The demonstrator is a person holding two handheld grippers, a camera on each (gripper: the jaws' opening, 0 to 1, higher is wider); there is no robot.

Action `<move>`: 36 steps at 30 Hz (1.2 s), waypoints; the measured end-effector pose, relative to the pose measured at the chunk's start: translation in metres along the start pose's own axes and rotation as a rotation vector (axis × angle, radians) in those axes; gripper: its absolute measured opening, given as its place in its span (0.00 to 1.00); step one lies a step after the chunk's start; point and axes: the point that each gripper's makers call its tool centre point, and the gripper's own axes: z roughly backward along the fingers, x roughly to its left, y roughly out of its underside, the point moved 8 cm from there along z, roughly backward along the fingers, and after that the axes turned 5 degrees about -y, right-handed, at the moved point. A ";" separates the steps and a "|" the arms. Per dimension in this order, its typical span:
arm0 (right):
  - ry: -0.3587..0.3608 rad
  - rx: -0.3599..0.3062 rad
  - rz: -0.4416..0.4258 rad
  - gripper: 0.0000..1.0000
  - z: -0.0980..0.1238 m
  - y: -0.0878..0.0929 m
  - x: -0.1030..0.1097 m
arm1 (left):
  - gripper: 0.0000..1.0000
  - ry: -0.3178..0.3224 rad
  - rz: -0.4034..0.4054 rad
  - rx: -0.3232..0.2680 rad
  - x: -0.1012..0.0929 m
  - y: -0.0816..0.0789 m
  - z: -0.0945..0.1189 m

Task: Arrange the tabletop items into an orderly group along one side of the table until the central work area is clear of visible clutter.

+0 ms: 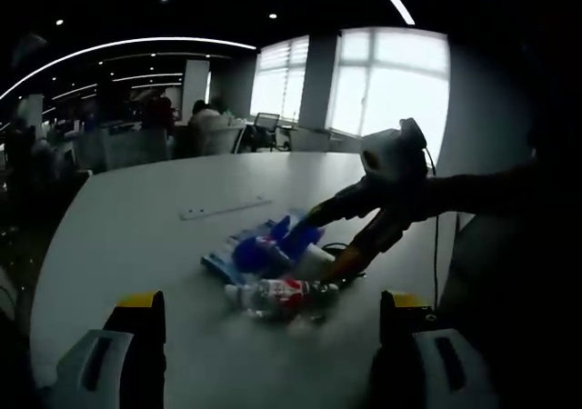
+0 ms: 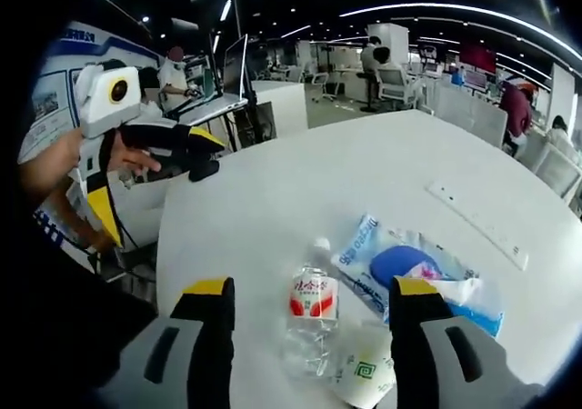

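- In the left gripper view, the left tool stood released, its two yellow-tipped jaws rising wide apart at 7 and 5 o'clock with nothing between them but bare table.
- Just beyond those jaws, near 6 o'clock of centre, a clear water bottle with a red and white label lay on its side on the table.
- Touching it on the far side lay a blue and white plastic packet, with a white paper cup at the bottle's 1 o'clock.
- The right tool reached in from 3 o'clock, its black and yellow jaws spread over the packet and the cup; whether it touched them could not be told.
- Farther out, a narrow white strip lay flat on the table at 11 o'clock of the pile.
- In the right gripper view, the right tool was likewise released, its jaws flanking the water bottle, which lay between them without being pinched.
- The paper cup lay on its side at the bottle's 5 o'clock, beside the right-hand jaw.
- The blue packet lay at the bottle's 2 o'clock, with the white strip beyond it.
- At 10 o'clock the left tool hung past the table edge, held by a hand.
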 end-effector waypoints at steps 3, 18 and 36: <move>-0.009 0.001 0.004 0.60 -0.006 -0.002 -0.001 | 0.97 0.000 -0.001 -0.002 0.001 -0.001 -0.001; -0.026 0.060 0.012 0.48 -0.053 -0.004 -0.008 | 0.96 -0.002 0.003 -0.017 0.004 -0.003 -0.004; -0.028 0.079 -0.038 0.34 -0.087 0.001 -0.011 | 0.96 -0.002 0.010 -0.013 0.013 -0.005 -0.004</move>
